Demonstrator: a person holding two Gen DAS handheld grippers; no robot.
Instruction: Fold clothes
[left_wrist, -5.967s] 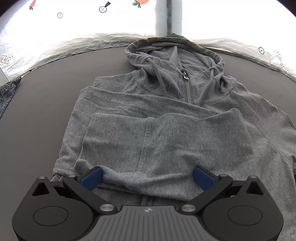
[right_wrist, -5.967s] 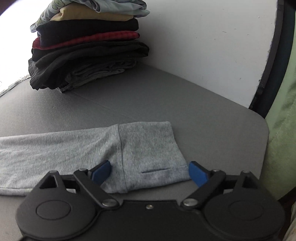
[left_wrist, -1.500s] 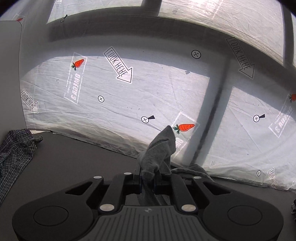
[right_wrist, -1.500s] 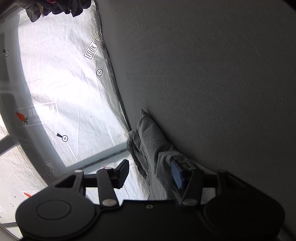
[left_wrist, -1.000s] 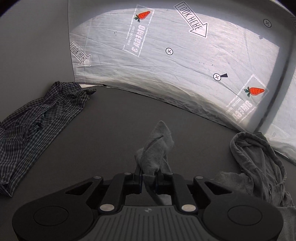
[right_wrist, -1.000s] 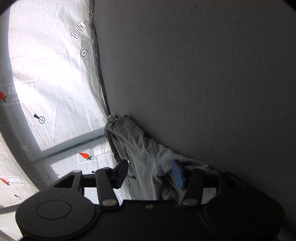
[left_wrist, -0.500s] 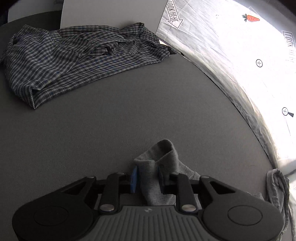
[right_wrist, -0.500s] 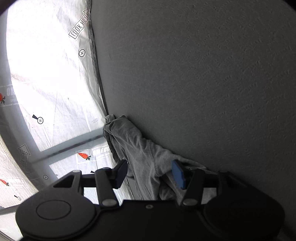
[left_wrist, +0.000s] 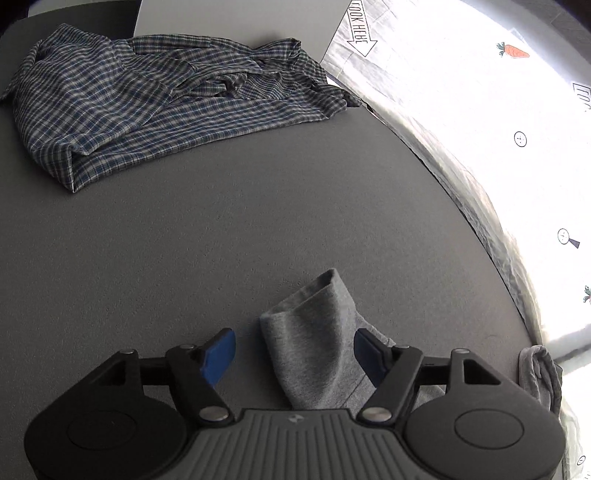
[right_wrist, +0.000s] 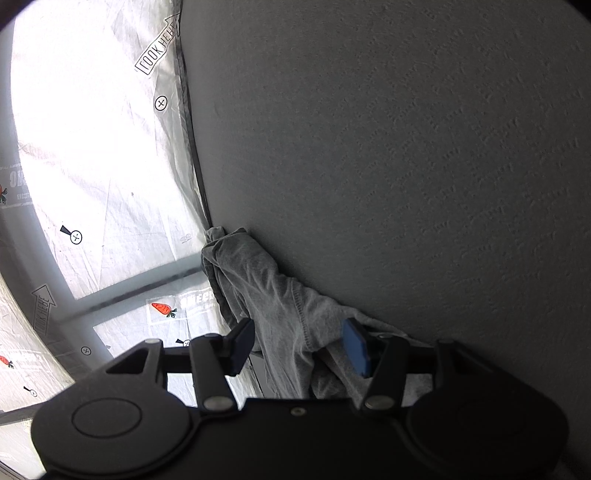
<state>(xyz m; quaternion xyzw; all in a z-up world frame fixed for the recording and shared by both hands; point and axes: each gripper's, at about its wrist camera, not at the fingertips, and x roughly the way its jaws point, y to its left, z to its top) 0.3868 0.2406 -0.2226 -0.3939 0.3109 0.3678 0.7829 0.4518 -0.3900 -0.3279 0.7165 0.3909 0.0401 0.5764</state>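
The grey hoodie lies on the dark grey table. In the left wrist view its sleeve cuff (left_wrist: 314, 339) stands up between the blue pads of my left gripper (left_wrist: 294, 350), which is open and not touching it. The hood (left_wrist: 541, 373) shows at the table's right edge. In the right wrist view a bunched part of the hoodie (right_wrist: 273, 295) lies between the fingers of my right gripper (right_wrist: 301, 347), which is open, with the blue pad (right_wrist: 356, 347) beside the cloth. Most of the hoodie is hidden below both grippers.
A crumpled blue plaid shirt (left_wrist: 155, 103) lies at the far left of the table (left_wrist: 258, 206). A bright plastic sheet with arrows and carrot prints (left_wrist: 498, 129) borders the table on the right, and shows in the right wrist view (right_wrist: 99, 166).
My left gripper brought the sleeve cuff down to the table, then opened and let it go. My right gripper has hardly moved over the last second.
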